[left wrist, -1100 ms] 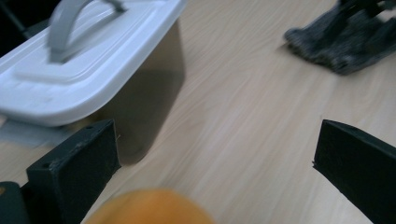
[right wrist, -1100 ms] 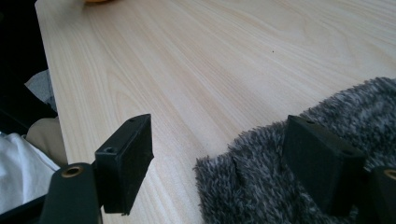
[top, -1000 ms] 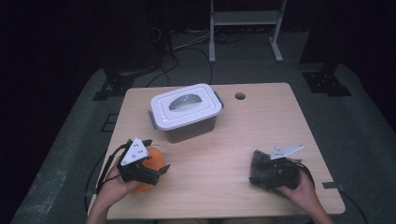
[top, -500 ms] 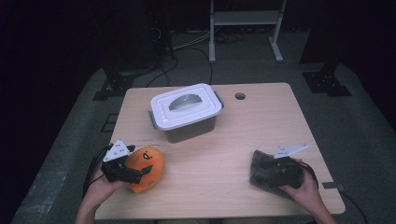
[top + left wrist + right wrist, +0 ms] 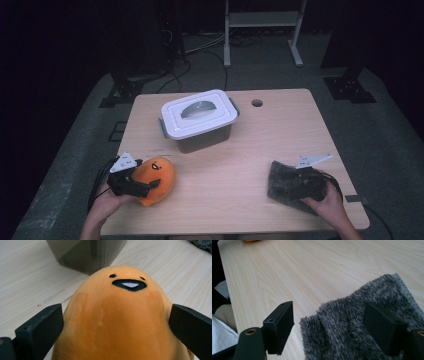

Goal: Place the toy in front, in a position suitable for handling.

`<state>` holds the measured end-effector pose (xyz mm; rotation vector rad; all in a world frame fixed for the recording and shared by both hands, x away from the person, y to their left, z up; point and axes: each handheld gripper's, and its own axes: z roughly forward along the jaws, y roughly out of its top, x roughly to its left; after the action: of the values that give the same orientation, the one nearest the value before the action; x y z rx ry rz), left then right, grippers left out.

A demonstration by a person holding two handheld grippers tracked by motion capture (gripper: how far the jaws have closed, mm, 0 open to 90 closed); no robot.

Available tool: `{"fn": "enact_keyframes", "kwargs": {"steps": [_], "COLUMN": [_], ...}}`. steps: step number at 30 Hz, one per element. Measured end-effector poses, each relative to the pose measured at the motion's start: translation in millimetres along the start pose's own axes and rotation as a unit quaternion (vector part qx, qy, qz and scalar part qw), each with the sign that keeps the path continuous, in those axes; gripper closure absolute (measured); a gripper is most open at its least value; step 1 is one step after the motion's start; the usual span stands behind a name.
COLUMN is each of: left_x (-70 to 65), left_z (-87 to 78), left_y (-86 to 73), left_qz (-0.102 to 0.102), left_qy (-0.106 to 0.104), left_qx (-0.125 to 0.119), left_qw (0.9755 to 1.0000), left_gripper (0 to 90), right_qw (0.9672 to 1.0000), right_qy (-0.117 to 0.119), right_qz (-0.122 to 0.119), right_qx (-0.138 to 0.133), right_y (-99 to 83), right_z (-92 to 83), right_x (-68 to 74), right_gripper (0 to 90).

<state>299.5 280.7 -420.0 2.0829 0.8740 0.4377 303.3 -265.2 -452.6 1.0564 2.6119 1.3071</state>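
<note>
An orange egg-shaped plush with a small black face (image 5: pixel 159 175) lies at the table's front left. My left gripper (image 5: pixel 151 184) reaches it from the left. In the left gripper view the plush (image 5: pixel 117 322) sits between the wide-spread jaws of my left gripper (image 5: pixel 116 312), its sides against both. At the front right a grey fuzzy cloth (image 5: pixel 280 186) lies flat. My right gripper (image 5: pixel 289 183) stands open over it. In the right gripper view my right gripper (image 5: pixel 329 315) has one jaw above the cloth (image 5: pixel 352 340) and the other above bare wood.
A grey plastic box with a white handled lid (image 5: pixel 200 120) stands at the middle back of the wooden table (image 5: pixel 280 135); its dark wall (image 5: pixel 87 255) rises just behind the plush. A cable hole (image 5: pixel 257 103) sits near the far edge. Dark floor surrounds the table.
My left gripper has drawn back to the left from on top of the plush, so the plush's face is now uncovered. The right gripper and the cloth have not moved.
</note>
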Motion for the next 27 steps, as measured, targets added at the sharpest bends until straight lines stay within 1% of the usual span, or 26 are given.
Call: {"fn": "enact_keyframes", "kwargs": {"steps": [5, 12, 17, 18, 21, 27], "left_x": [-0.8, -1.4, 0.8, 1.7, 2.4, 2.3], "left_z": [1.5, 4.5, 5.1, 5.6, 6.1, 6.6], "left_y": [-0.6, -1.8, -3.0, -3.5, -3.9, -3.6], "left_qz": [0.003, 0.005, -0.005, -0.011, -0.015, -0.007], "left_qy": [0.003, -0.001, -0.002, -0.003, -0.005, -0.007], "left_qx": [0.007, 0.014, 0.015, 0.016, 0.014, 0.017], "left_qw": [1.0000, 0.9999, 0.9999, 0.9998, 0.9998, 0.9998], "left_gripper": [0.0, 0.0, 0.0, 0.0, 0.0, 0.0], "right_qw": [1.0000, 1.0000, 1.0000, 1.0000, 1.0000, 0.9999], "right_qy": [-0.001, 0.003, 0.004, 0.004, 0.005, 0.007], "right_qz": [0.000, 0.001, 0.000, 0.000, 0.000, -0.002], "right_qx": [0.001, 0.006, 0.007, 0.008, 0.008, 0.010], "right_y": [-0.4, -0.4, -0.4, -0.4, -0.5, -0.6], "right_z": [0.3, 2.2, 2.8, 3.1, 3.3, 4.4], "right_x": [-0.5, 0.0, 0.3, 0.2, 0.2, 0.5], "right_gripper": [23.5, 23.5, 23.5, 23.5, 23.5, 23.5]}}
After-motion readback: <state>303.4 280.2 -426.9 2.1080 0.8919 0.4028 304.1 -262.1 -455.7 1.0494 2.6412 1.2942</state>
